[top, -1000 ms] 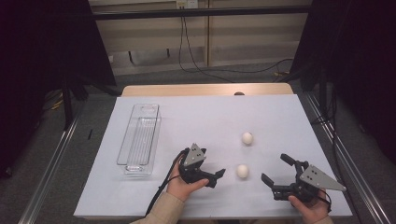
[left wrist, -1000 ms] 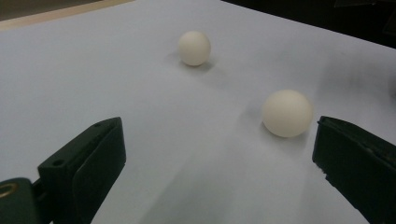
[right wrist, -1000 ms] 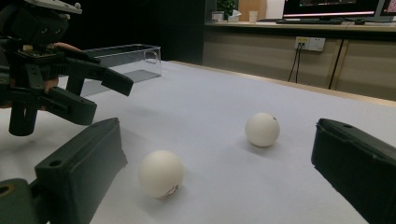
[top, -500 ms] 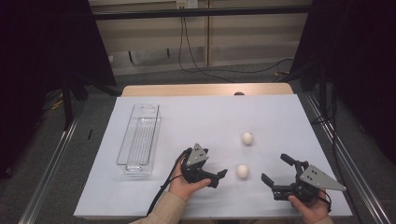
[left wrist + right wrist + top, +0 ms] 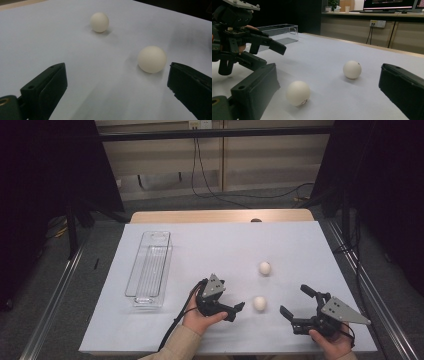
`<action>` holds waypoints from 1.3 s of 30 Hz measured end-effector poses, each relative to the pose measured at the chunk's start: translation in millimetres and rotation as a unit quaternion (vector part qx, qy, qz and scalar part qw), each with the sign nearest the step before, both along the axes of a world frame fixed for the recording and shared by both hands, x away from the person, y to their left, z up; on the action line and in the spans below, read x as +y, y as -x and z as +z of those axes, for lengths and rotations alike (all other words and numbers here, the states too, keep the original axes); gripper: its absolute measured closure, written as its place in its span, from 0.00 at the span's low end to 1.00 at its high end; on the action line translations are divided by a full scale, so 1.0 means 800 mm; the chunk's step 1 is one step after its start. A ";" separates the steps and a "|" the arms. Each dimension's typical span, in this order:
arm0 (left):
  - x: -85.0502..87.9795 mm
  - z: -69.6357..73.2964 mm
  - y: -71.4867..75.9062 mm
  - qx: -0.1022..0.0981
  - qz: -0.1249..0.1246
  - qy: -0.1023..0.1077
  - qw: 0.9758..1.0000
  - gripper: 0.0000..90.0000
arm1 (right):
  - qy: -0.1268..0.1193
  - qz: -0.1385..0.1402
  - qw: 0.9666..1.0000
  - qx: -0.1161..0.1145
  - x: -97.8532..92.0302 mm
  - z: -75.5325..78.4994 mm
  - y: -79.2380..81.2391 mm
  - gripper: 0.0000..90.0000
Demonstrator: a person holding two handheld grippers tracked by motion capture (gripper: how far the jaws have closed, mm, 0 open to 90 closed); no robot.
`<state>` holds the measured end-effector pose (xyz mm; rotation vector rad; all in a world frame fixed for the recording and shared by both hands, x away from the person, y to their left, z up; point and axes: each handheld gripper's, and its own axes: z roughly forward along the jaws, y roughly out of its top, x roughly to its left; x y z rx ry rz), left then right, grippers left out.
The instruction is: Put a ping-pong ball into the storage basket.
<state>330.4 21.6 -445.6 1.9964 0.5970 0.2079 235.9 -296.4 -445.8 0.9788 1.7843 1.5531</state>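
Overhead, we find the left gripper low on the white table, jaws spread and empty, pointed at the near ball, which sits just beside its tips; the far ball lies apart behind it, and the clear tray stands well to the left. The right gripper waits on the ball's other side, likewise spread and holding nothing. Along the left gripper's own jaws, we note the near ball lies off centre, close to the right-hand jaw; in our judgement, closing from here would let that jaw strike first and send the ball rolling, possibly into the far ball. From the right gripper view, the near ball rests free on the smooth sheet between the two tools, so any nudge by the left gripper could push it toward the right one or off the table edge.
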 end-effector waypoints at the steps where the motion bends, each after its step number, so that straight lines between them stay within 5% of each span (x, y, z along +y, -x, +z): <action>1: -0.001 0.000 0.000 0.003 0.000 0.002 1.000 0.03 | -0.002 0.000 1.000 0.001 0.000 0.000 0.000 0.02; 39: -0.020 -0.005 -0.001 0.009 -0.014 -0.007 1.000 0.03 | -0.001 -0.001 1.000 0.000 0.000 0.000 0.000 0.02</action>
